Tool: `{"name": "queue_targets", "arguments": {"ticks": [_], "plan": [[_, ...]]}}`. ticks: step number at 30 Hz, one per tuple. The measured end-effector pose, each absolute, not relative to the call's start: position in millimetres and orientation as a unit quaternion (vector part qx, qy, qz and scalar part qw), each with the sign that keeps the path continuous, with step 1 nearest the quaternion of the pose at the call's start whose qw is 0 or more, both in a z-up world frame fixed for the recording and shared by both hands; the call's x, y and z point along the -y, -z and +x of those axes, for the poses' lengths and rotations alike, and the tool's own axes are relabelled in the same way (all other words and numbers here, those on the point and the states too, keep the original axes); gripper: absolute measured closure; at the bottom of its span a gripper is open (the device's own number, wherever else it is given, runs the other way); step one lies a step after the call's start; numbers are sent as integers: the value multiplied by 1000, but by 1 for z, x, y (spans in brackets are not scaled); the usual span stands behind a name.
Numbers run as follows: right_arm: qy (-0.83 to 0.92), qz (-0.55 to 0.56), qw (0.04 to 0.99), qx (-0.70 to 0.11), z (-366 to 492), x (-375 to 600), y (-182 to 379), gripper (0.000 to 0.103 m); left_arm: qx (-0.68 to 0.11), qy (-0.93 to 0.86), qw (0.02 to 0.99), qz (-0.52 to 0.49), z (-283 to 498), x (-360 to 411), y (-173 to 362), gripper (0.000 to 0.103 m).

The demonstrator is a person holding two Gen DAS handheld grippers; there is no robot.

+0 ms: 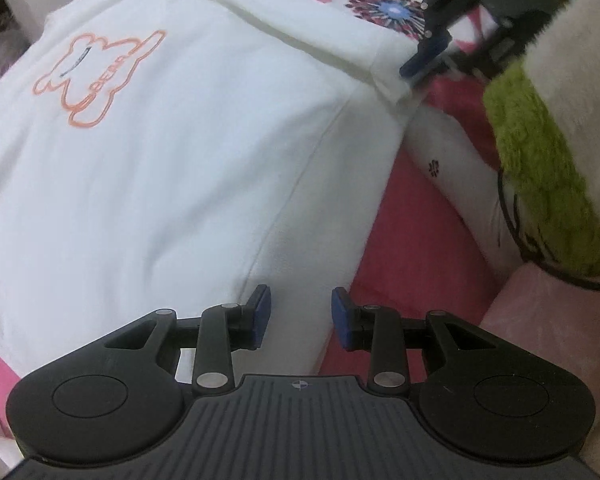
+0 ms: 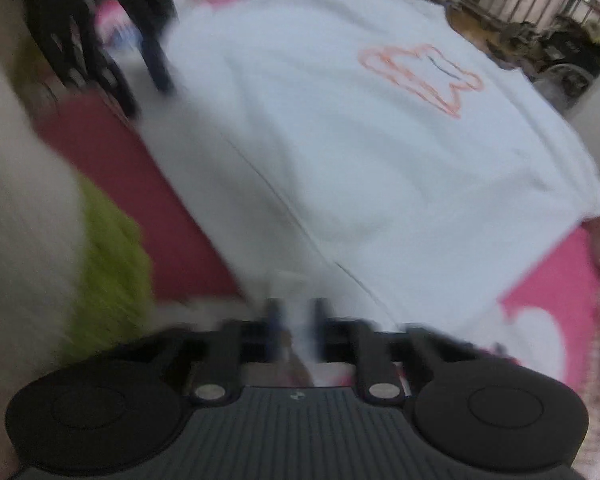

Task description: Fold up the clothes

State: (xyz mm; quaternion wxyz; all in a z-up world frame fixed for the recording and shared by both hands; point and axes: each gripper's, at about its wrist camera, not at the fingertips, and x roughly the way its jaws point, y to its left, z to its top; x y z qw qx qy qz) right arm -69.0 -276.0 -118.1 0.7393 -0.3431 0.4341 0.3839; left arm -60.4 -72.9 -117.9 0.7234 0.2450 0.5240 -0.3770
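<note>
So far: the white shirt [image 1: 172, 168] lies mostly flat on the pink bed cover [image 1: 416, 216], orange bear print up. No neat fold shows yet.
Left to do: nearly all the folding.
Right claw [image 1: 414, 74]: pinched shut on the shirt's sleeve edge, far from the bear.
Left claw [image 1: 300, 318]: partly open, holding nothing, above the shirt's side seam.
</note>
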Motion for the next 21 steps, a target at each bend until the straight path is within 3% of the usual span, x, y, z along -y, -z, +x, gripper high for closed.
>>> {"name": "queue_targets", "arguments": {"ticks": [9,12,14,17,21], "plan": [[-228,-152,828,-489,-44,335,103,100,-501,392,718,281,-74,78,131,70],[-218,-127,836,-487,-48,339,103,100,-491,396,718,296,-78,80,132,81],[-220,-120,842,-479,-52,338,99,100,-491,396,719,291,-78,79,130,94],[-225,-114,848,-467,-54,337,91,100,-489,386,732,277,-73,78,125,101],[-228,-109,854,-456,-58,338,85,100,-473,368,760,253,-73,70,114,103]]}}
